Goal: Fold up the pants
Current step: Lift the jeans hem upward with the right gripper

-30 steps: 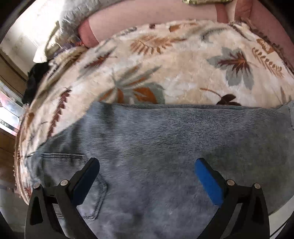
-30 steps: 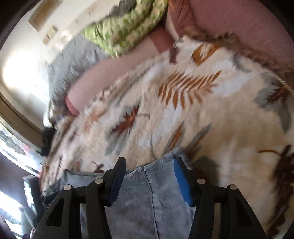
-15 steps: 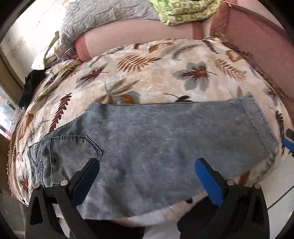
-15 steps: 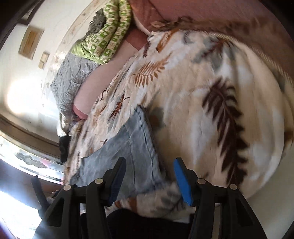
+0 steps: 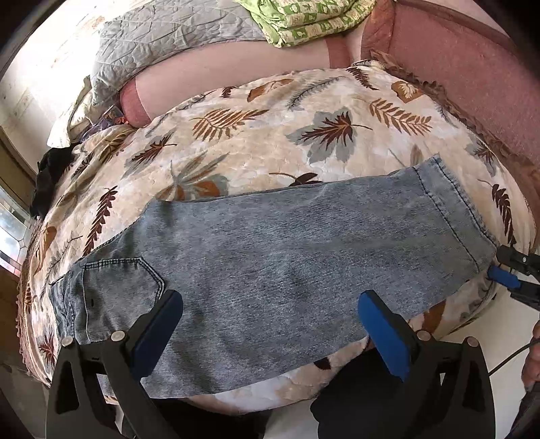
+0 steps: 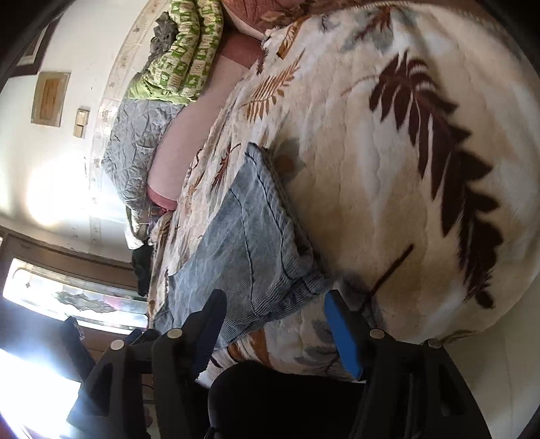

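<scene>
1. The pants (image 5: 270,270), grey-blue denim, lie flat across the near edge of the bed, on a leaf-print blanket (image 5: 303,135). They are already doubled lengthwise, one leg on the other.
2. In the left wrist view the waist and a back pocket (image 5: 125,280) lie at the left, and the hems (image 5: 452,216) reach toward the right edge of the bed.
3. The left gripper (image 5: 270,324) hovers above the middle of the pants; its jaws stand wide apart and hold nothing.
4. The right gripper (image 6: 273,324) sits at the hem end, just off the bed's edge. Its jaws are opening; the hem corner (image 6: 303,287) lies between them, but the pads are not pressing on it.
5. Beyond the blanket lie a grey quilt (image 5: 162,37) and a green patterned quilt (image 5: 314,17).
</scene>
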Demonstrator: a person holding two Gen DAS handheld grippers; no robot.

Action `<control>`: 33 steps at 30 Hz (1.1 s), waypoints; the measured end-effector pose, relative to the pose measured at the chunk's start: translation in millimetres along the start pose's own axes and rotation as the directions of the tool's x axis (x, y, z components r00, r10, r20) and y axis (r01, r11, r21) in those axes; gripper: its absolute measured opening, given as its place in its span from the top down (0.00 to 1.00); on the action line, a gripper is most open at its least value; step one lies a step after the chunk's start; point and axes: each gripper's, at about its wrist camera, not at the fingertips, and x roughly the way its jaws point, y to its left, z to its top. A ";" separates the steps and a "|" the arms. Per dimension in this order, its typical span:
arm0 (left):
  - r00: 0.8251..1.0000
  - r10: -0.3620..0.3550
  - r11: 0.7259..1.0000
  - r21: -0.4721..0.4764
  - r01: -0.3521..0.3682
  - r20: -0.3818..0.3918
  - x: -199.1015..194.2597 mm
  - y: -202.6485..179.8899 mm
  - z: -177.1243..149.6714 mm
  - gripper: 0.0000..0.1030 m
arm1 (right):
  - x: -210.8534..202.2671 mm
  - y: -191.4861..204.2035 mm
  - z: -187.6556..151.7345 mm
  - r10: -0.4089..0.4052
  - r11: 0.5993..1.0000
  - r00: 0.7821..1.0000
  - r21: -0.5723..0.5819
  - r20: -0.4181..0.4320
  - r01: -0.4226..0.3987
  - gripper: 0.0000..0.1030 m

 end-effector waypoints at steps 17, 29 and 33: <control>0.998 0.033 0.998 -0.047 -0.035 -0.050 29.0 17.2 13.9 0.00 | -20.0 14.1 46.0 -0.020 0.999 0.997 -0.033 0.070 0.022 0.32; 0.974 0.195 0.948 -0.234 -0.217 -0.115 73.4 131.0 38.1 0.00 | 70.0 104.0 61.6 -0.063 0.971 0.998 -0.233 -0.018 0.057 0.66; 0.964 0.228 0.930 -0.261 -0.258 -0.140 87.7 153.8 32.8 0.00 | 106.1 117.0 55.9 -0.117 0.951 0.992 -0.292 -0.053 0.097 0.66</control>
